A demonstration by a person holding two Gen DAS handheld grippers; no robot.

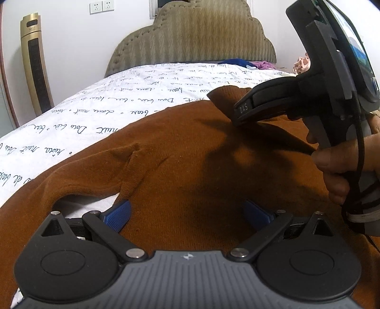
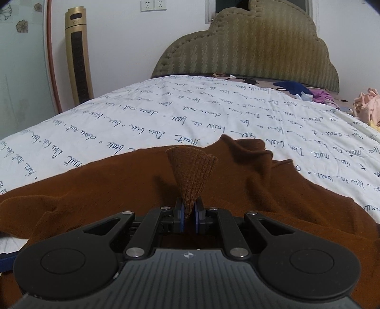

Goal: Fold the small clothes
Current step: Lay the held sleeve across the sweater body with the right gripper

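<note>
A bedroom in a home.
A bed under a white sheet (image 2: pixel 166 114) printed with script fills the scene, a padded olive headboard (image 2: pixel 256 50) at the far end, a gold tower fan (image 2: pixel 78 57) far left below wall sockets (image 2: pixel 153 5).

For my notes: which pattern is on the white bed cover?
Dark handwritten script lines on the white fabric bed cover; clearest in the right wrist view.
</note>
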